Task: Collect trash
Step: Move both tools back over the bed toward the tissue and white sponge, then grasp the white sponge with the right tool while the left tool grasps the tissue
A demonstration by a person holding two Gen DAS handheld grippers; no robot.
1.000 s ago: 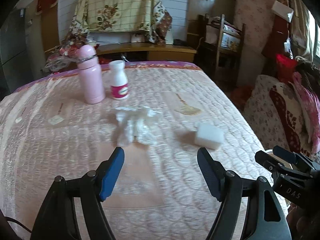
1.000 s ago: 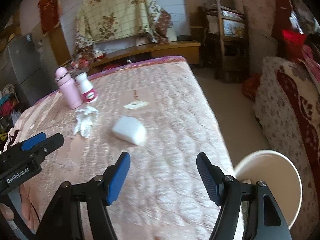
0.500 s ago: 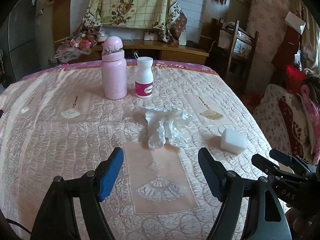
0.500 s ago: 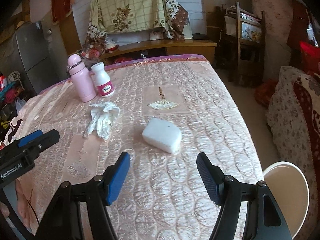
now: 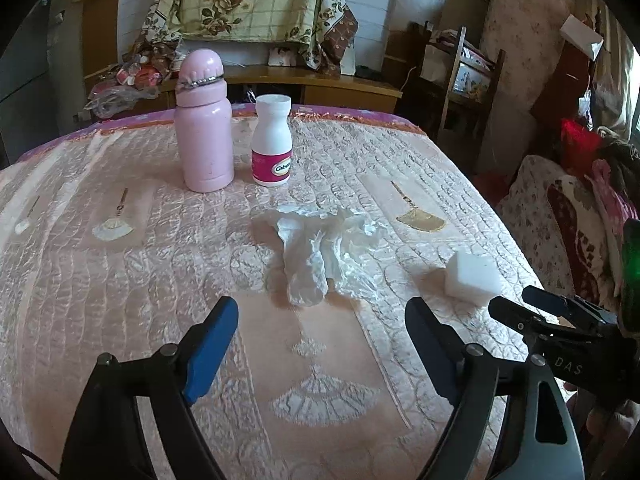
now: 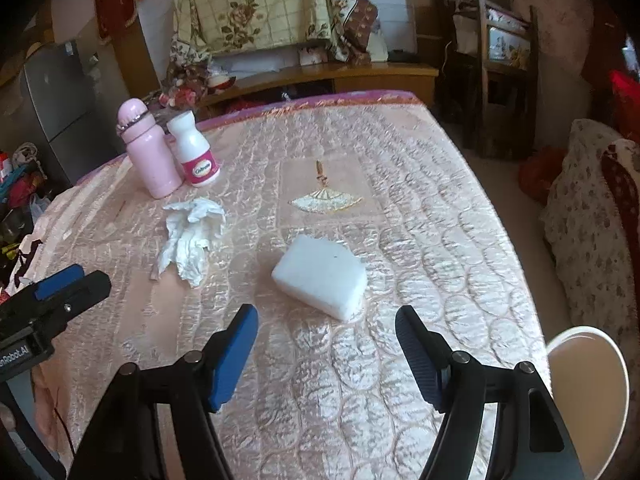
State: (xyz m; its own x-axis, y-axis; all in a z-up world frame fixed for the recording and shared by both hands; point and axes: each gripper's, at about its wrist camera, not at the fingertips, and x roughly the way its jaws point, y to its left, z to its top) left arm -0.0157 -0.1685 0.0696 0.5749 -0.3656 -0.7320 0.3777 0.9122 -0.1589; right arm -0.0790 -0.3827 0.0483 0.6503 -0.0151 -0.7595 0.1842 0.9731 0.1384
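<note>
Both of my grippers hover over the quilted bedspread [image 5: 120, 280] with nothing between their pads: my left gripper [image 5: 320, 344] is spreading wider, my right gripper [image 6: 326, 344] stands apart. Counting left to right, I see one pink flask [image 5: 204, 128], one white pill bottle [image 5: 272, 142], one crumpled tissue [image 5: 320, 252] and one white foam block [image 5: 472, 278]. Only my right view shows a round white bin rim [image 6: 600, 336] past the bed's right edge and a grey fridge [image 6: 60, 92] far left. That tissue is white, twisted and wrinkled, lying mid-bed just ahead of my left gripper; the block lies just ahead of my right.
</note>
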